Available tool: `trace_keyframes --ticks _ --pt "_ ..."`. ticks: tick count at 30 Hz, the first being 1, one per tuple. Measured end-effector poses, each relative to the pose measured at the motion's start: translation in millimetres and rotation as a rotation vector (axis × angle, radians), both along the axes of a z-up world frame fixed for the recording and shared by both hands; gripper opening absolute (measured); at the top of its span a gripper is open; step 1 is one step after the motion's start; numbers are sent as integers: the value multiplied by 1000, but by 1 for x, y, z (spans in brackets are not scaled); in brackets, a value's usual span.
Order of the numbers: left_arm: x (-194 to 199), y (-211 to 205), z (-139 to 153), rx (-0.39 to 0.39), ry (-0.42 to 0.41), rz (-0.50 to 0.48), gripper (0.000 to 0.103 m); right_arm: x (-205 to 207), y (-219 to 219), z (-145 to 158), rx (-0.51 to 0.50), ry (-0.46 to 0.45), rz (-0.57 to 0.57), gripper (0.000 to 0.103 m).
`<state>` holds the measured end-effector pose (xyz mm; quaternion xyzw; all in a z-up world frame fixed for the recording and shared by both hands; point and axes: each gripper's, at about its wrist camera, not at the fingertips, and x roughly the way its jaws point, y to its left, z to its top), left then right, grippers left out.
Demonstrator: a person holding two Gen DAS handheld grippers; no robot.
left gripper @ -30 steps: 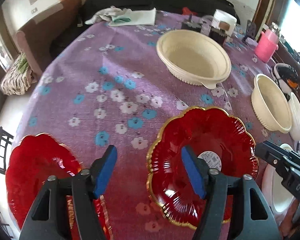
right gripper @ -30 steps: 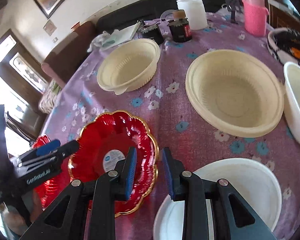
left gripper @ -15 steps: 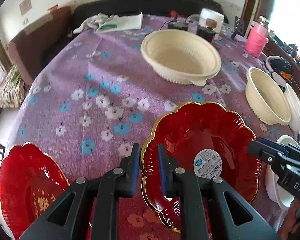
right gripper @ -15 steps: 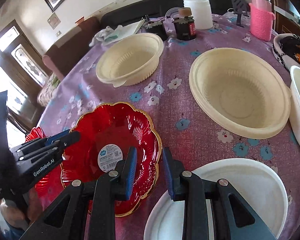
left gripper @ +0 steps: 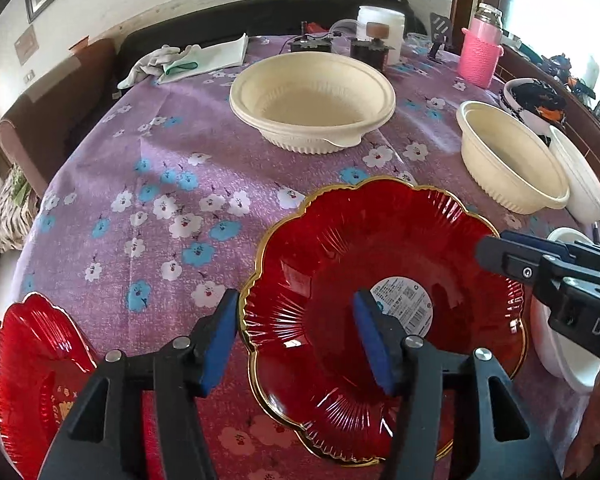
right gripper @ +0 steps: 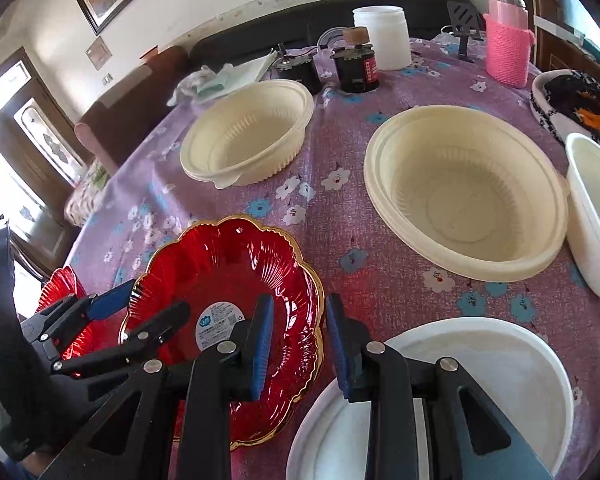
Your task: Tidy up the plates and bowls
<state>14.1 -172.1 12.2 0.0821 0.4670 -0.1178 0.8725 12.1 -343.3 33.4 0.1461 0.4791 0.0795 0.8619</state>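
Left gripper (left gripper: 296,338) jaws opening, straddling near rim of red plate (left gripper: 380,264); pads not pressing. Right gripper (right gripper: 298,346) jaws slightly apart over plate's other rim, clamping nothing.

Risk: shiny scalloped rim slips when squeezed; plate tips, bumps white plate (right gripper: 460,360) beside it.

Surface (left gripper: 160,160): purple flowered cloth, cream bowls (left gripper: 312,100) behind. Room: dark sofa, framed picture.

Right gripper (right gripper: 296,344) fingers (right gripper: 262,340) parted astride gold rim of red plate (right gripper: 228,280), left gripper (right gripper: 140,308) jaws opening across plate's far edge, white plate (right gripper: 480,360) beside, two cream bowls (right gripper: 252,136) on purple floral table (right gripper: 340,220)
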Motion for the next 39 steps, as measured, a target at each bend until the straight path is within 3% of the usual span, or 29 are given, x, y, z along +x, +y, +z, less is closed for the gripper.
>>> trace_keyframes --ticks 2,5,13,39 --pt "0 2 0 11 -16 14 41 1 1 -4 -13 19 6 28" --pt "1 9 2 13 -33 44 29 -1 6 -4 -47 10 14 31" --pt "-5 16 15 -25 -96 61 29 -9 4 3 -3 -49 0 30" --pt "-3 20 17 -58 -79 70 29 -15 2 11 60 -77 3 30"
